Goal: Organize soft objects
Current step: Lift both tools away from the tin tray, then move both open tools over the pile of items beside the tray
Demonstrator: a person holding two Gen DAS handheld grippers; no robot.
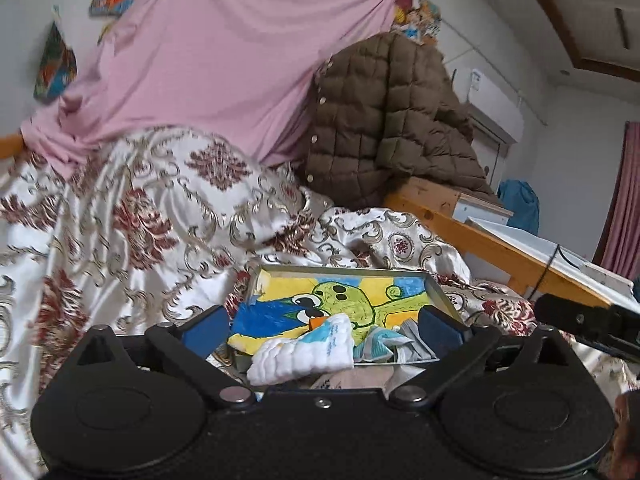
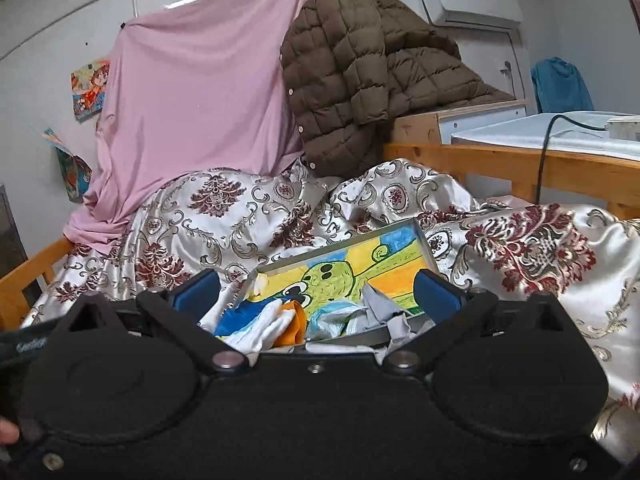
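This is a lived-in bedroom at home. A wooden bed frame (image 2: 500, 160) carries a crumpled satin floral bedspread (image 2: 180, 232) filling the middle, a pink sheet (image 2: 192, 92) hangs on the wall at 11 o'clock, and a brown puffer jacket (image 2: 340, 72) is heaped at 12. Children's drawings (image 2: 90, 90) are stuck on the wall at 9 o'clock, and a wall air conditioner (image 2: 472, 4) sits at 1.

Each claw (image 1: 324, 330) (image 2: 316, 294) is matte black, with blue finger pads (image 1: 206, 326), silver pivot screws and round housings.
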